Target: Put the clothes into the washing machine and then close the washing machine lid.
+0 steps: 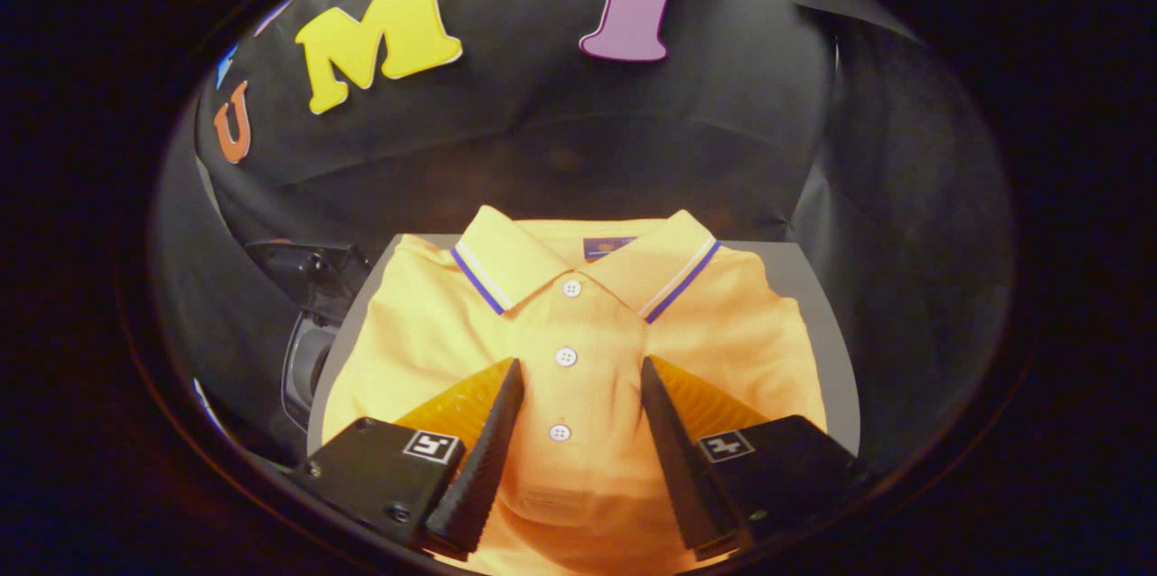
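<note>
A folded yellow polo shirt [578, 323] with a blue-and-white striped collar and white buttons lies on a grey board [827, 350]. My gripper [580, 370] hovers low over the shirt's front, open, its two fingers standing either side of the button placket. Neither finger presses the cloth that I can see. Left of the board, lower down, part of a dark machine with a round opening [307, 359] shows; I cannot tell whether it is the washing machine.
Black cloth walls close in behind and to the right of the board. The board's right edge [841, 377] ends near the cloth wall.
</note>
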Available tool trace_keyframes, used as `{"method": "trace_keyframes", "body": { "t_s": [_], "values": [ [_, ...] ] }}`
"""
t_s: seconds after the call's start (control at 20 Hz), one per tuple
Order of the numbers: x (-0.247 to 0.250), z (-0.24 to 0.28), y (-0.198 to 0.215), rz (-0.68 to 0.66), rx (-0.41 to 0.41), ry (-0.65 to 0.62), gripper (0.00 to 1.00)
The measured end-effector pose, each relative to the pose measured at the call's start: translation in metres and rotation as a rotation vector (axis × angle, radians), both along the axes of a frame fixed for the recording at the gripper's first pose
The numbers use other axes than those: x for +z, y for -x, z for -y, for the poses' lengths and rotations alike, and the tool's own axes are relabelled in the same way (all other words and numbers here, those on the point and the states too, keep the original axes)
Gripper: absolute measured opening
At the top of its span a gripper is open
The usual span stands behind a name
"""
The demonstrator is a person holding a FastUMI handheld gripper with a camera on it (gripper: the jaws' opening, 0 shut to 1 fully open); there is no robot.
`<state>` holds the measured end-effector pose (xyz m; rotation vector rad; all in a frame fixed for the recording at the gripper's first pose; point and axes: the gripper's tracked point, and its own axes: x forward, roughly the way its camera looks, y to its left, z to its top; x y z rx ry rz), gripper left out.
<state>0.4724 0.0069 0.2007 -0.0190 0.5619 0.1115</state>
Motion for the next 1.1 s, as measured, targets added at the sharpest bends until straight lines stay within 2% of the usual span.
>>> {"method": "trace_keyframes", "body": {
  "t_s": [0.1,0.25,0.3,0.4,0.65,0.8,1.1],
  "values": [
    [0.003,-0.005,0.001,0.014,0.030,-0.010,0.52],
    [0.002,-0.009,0.002,0.027,0.049,-0.045,0.20],
    [0.002,-0.009,0.005,0.027,0.051,-0.066,0.14],
    [-0.001,-0.012,0.023,0.010,0.062,-0.108,0.09],
    [-0.004,-0.020,0.070,-0.012,0.058,-0.184,0.07],
    [0.010,-0.031,0.095,0.007,0.046,-0.239,0.07],
    [0.057,-0.069,0.157,0.091,0.090,-0.278,0.07]
  ]
}}
